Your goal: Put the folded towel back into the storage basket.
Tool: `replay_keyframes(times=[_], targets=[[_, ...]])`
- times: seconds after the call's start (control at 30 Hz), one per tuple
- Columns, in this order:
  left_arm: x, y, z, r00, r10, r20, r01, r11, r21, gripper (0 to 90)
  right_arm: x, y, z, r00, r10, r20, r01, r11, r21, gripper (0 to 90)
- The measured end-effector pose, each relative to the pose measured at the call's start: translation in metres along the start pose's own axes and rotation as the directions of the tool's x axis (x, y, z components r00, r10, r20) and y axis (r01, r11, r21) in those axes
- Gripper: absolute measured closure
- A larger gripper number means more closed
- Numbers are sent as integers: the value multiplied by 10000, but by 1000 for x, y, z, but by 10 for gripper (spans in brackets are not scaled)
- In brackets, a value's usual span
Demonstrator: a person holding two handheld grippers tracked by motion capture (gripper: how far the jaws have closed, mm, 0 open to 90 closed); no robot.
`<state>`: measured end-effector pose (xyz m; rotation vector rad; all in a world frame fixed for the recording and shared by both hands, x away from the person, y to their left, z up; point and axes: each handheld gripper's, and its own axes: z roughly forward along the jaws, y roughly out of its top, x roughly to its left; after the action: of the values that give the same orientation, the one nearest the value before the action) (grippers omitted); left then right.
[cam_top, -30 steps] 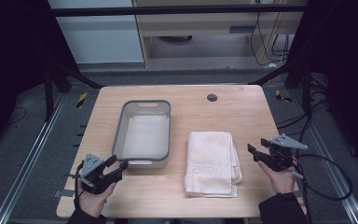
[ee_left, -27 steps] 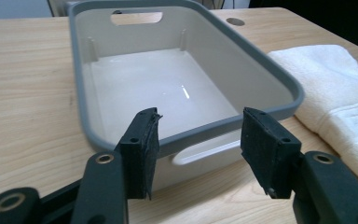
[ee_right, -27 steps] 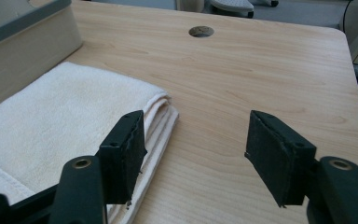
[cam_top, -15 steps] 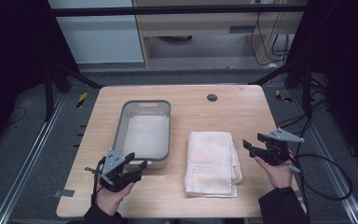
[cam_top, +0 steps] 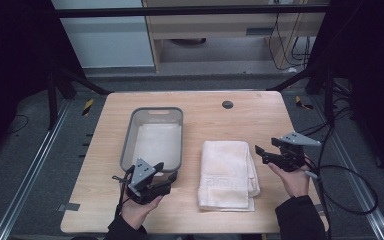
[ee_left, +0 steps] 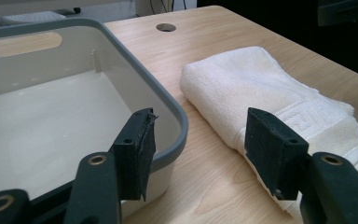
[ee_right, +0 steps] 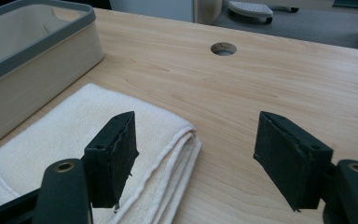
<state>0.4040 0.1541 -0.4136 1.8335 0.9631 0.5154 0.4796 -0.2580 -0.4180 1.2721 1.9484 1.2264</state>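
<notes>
A folded white towel (cam_top: 228,172) lies on the wooden table (cam_top: 215,122), right of a grey-rimmed white basin (cam_top: 156,110) that holds nothing. My left gripper (cam_top: 171,179) hovers at the basin's near right corner and points toward the towel. Its jaws have just been opening and stand open, with nothing between them (ee_left: 200,116). My right gripper (cam_top: 260,154) is just right of the towel, at its far right corner. Its jaws have also just been opening and stand open, with nothing between them (ee_right: 196,119). The towel (ee_right: 74,126) (ee_left: 256,79) lies below and ahead of both grippers.
A round cable hole (cam_top: 227,104) sits in the table near its far edge. Cables trail off the right side of the table. Metal rails and dark floor surround the table; a shelf unit stands beyond it.
My left hand has moved right along the front edge to the basin's near corner. My right hand has shifted slightly away from the front edge. Both pairs of jaws stand wider apart.
</notes>
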Motion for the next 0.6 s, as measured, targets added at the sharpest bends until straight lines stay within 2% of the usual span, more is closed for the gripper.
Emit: replay_keyframes(times=[0.2, 0.33, 0.37, 0.6], targets=[[-11, 2, 11, 9996, 78, 279, -81, 9999, 110, 432, 1, 5, 6, 10000, 19, -39, -19, 10000, -20, 288], [-21, 3, 19, 9988, 235, 425, -245, 9994, 233, 433, 0, 8, 9, 10000, 56, -29, -56, 10000, 13, 285], [-26, 4, 23, 9981, 382, 494, -396, 9988, 287, 433, 0, 8, 11, 10000, 50, -21, -50, 10000, 39, 285], [-38, 4, 36, 9963, 432, 744, -468, 9978, 474, 432, 0, 11, 20, 10000, 35, -44, -35, 10000, 93, 265]])
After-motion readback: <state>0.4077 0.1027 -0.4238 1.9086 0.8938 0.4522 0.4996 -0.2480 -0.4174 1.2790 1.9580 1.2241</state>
